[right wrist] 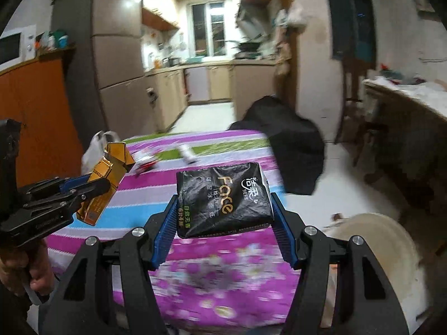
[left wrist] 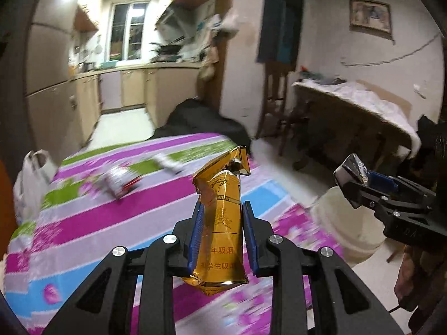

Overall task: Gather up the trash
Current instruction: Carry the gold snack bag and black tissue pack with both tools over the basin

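Pinching crushed gold pack (left wrist: 220, 217), left tool (left wrist: 222, 234); right tool (right wrist: 223, 217) clamps black tissue pack (right wrist: 223, 201) by corners: slip risk over bench (left wrist: 83, 223)

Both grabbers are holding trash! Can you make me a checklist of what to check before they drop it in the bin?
1. Left gripper pinching the gold cigarette pack: ok.
2. Right gripper clamping the black tissue pack: ok.
3. Both packs lifted off the striped tablecloth: ok.
4. Cream bin close by the table: ok.
5. Bin has room inside: cannot tell.
6. Table all tidy: not ok, wrappers remain.
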Demonstrator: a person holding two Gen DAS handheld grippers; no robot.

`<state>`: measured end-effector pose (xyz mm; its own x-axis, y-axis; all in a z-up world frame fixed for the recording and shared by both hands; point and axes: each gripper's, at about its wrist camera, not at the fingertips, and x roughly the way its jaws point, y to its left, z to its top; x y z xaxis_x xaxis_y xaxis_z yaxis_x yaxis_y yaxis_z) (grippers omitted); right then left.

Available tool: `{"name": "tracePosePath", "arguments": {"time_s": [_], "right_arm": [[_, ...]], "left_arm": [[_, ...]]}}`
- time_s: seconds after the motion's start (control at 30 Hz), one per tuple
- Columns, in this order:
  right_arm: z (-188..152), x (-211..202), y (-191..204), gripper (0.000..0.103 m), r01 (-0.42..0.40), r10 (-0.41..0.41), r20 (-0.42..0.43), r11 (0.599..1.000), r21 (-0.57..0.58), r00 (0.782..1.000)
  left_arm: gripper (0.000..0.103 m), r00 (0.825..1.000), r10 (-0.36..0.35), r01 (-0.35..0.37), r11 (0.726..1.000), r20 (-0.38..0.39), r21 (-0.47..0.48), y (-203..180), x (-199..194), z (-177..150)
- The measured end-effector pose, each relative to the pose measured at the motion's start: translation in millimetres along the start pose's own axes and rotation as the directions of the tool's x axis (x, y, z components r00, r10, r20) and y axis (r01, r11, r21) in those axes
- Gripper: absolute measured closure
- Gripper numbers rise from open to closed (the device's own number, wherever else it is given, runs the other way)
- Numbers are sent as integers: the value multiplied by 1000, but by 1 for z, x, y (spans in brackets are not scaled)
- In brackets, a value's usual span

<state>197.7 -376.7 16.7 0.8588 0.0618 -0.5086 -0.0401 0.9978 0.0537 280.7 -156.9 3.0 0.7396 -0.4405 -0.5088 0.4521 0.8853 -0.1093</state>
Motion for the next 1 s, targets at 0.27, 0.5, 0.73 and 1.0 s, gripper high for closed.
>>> {"name": "tracePosePath", "arguments": {"time_s": [0.27,0.5,0.73,1.0], "right_arm": [[-2,-40,-81,43,166,-167,10,983,83,986],[-7,-54,-147,43,264,-260,-44,953,147,965],[-14,-38,-189,43,296,-268,-160,936,190,950],[-38,-22,-227,43,304,-239,-264,921,243,934]], "left_arm": [[74,991,-132,132,991,14,39,-95,35,37],[74,976,-219,220,971,-22,93,-177,73,54],[74,952,-281,297,945,-121,137,-246,124,57],[74,920,-300,343,928,-252,148,-278,176,43]]}}
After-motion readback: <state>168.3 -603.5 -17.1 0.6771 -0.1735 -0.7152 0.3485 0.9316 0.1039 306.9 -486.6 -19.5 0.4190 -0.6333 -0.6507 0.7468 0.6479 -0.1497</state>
